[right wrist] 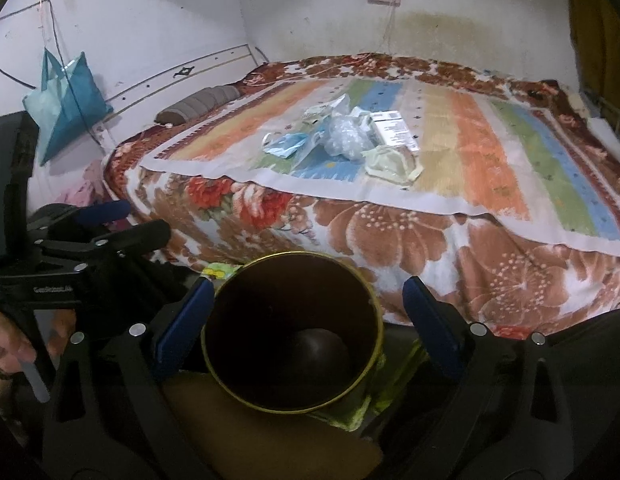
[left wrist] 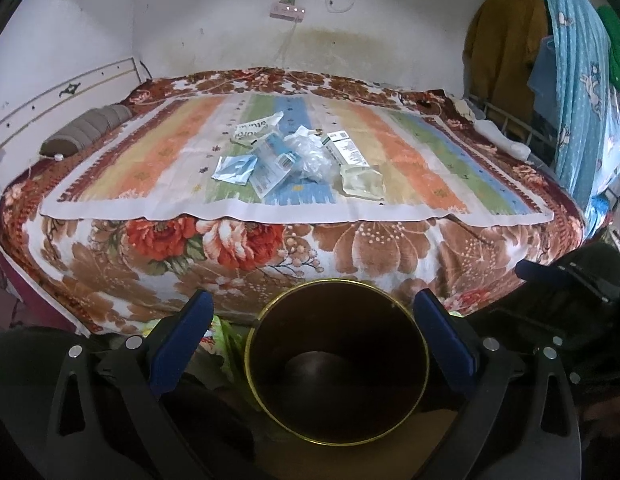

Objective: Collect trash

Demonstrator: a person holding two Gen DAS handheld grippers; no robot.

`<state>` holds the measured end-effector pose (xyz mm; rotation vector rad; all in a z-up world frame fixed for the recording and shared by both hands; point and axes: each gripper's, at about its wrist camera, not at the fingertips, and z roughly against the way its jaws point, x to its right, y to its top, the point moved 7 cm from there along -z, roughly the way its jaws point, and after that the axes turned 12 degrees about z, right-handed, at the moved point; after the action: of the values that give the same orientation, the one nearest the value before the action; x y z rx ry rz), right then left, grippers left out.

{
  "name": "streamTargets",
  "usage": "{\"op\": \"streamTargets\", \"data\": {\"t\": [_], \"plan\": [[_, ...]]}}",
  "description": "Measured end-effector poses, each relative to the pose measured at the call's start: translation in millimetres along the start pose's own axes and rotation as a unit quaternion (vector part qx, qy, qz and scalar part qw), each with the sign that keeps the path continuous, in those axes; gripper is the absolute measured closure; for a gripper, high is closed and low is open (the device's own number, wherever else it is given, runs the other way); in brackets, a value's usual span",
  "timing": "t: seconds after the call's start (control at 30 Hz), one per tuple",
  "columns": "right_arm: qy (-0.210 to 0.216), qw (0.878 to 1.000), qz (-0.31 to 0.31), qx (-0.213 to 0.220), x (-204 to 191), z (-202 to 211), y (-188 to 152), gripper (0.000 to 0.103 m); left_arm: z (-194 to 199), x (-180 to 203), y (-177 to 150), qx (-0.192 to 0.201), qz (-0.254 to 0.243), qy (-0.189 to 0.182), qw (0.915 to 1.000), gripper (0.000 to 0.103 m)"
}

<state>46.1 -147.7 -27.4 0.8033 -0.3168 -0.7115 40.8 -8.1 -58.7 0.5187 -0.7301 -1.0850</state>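
Observation:
A pile of trash [left wrist: 298, 156] lies in the middle of the striped cloth on the bed: a crumpled clear plastic bag [left wrist: 308, 154], blue and white wrappers [left wrist: 234, 168], a small white carton [left wrist: 346, 148] and a pale pouch [left wrist: 362, 184]. The pile also shows in the right wrist view [right wrist: 346, 138]. A dark round bin with a gold rim [left wrist: 337, 438] stands on the floor by the bed's near edge; it also shows in the right wrist view [right wrist: 374, 312]. My left gripper [left wrist: 314, 324] is open and empty above the bin. My right gripper [right wrist: 308, 312] is open and empty above it too.
The bed [left wrist: 350, 256] has a floral blanket under a striped cloth [left wrist: 430, 168]. A grey bolster [left wrist: 86, 132] lies at its left. Clothes [left wrist: 566, 80] hang at the right. A teal bag [right wrist: 66, 100] hangs on the left wall. A power strip [left wrist: 288, 10] is on the back wall.

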Motion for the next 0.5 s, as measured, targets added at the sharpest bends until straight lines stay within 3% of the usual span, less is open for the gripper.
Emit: {"op": "streamTargets", "data": {"t": [0.33, 0.5], "plan": [[-0.018, 1.000, -0.003, -0.003, 4, -2, 2, 0.009, -1, 0, 3, -0.002, 0.017, -0.016, 0.9997, 0.006], [-0.032, 0.999, 0.000, -0.004, 7, -3, 7, 0.009, 2, 5, 11, 0.026, 0.009, -0.013, 0.9995, 0.006]]}}
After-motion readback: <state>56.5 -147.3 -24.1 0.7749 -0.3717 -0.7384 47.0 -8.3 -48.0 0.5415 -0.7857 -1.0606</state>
